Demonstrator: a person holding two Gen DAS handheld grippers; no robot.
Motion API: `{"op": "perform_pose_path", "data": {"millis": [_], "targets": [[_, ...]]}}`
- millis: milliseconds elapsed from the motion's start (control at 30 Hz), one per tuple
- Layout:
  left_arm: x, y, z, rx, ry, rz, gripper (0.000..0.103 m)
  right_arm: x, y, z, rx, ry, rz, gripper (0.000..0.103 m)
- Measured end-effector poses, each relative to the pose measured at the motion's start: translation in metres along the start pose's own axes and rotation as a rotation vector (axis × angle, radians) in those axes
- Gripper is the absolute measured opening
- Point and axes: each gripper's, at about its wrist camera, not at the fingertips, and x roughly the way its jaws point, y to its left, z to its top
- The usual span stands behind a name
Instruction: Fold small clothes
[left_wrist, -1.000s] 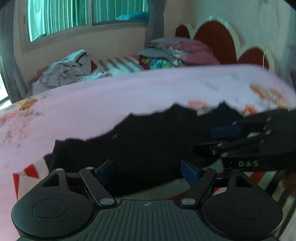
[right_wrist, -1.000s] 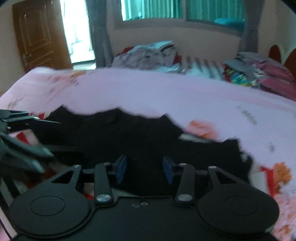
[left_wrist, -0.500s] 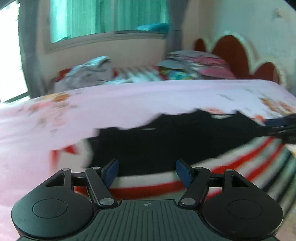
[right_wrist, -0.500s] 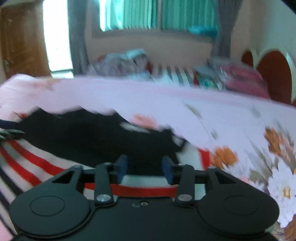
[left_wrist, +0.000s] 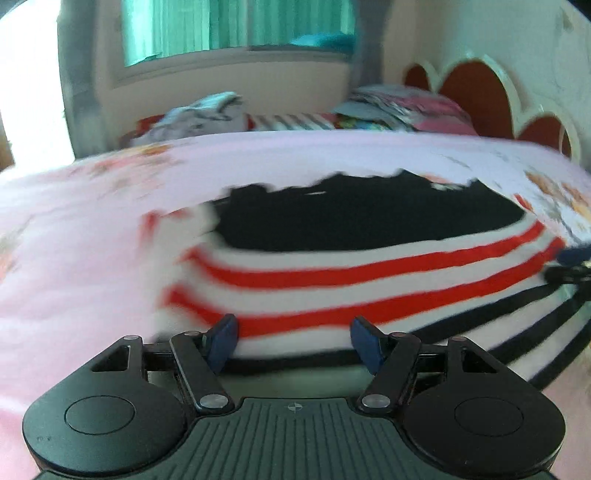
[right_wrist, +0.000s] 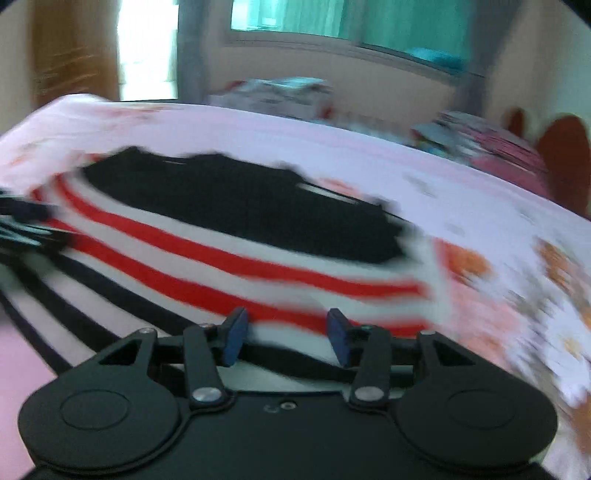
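Note:
A small garment (left_wrist: 369, 266) lies flat on the pink floral bed sheet: black at the far end, then white with red stripes, then black stripes nearest me. It also shows in the right wrist view (right_wrist: 229, 251). My left gripper (left_wrist: 293, 341) is open and empty, over the garment's near edge at its left part. My right gripper (right_wrist: 284, 334) is open and empty, over the near edge at its right part. Each gripper's tip shows at the edge of the other's view, the right gripper (left_wrist: 572, 264) and the left gripper (right_wrist: 26, 225). Both views are blurred.
The pink floral sheet (left_wrist: 74, 240) covers the bed around the garment. A heap of loose clothes (left_wrist: 199, 118) and a stack of folded clothes (left_wrist: 402, 107) lie at the far side. A red and white headboard (left_wrist: 476, 88) stands at the right.
Both grippers have pulled back toward the near edge and apart. More of the garment shows now: the red and the black stripes have come into view below the black part.

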Motion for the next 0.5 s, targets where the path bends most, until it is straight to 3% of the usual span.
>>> {"op": "perform_pose_path", "data": {"millis": [100, 167, 300, 400, 500], "targets": [[-0.014, 0.015, -0.011, -0.02, -0.008, 0.012, 0.068, -0.012, -0.025, -0.019, 0.049, 0.014, -0.007, 0.043], [-0.021, 0.004, -0.009, -0.013, -0.017, 0.041, 0.068, -0.022, -0.017, -0.018, 0.033, 0.002, -0.048, 0.045], [-0.031, -0.04, -0.008, 0.033, -0.028, -0.027, 0.068, -0.048, 0.021, -0.012, 0.057, -0.085, 0.066, 0.042], [-0.028, -0.078, -0.013, 0.102, -0.006, -0.051, 0.068, -0.045, 0.063, -0.009, -0.004, -0.055, 0.135, 0.04], [-0.022, -0.089, -0.017, 0.082, 0.025, -0.033, 0.068, -0.029, 0.09, -0.017, -0.054, 0.026, 0.128, 0.041]]}}
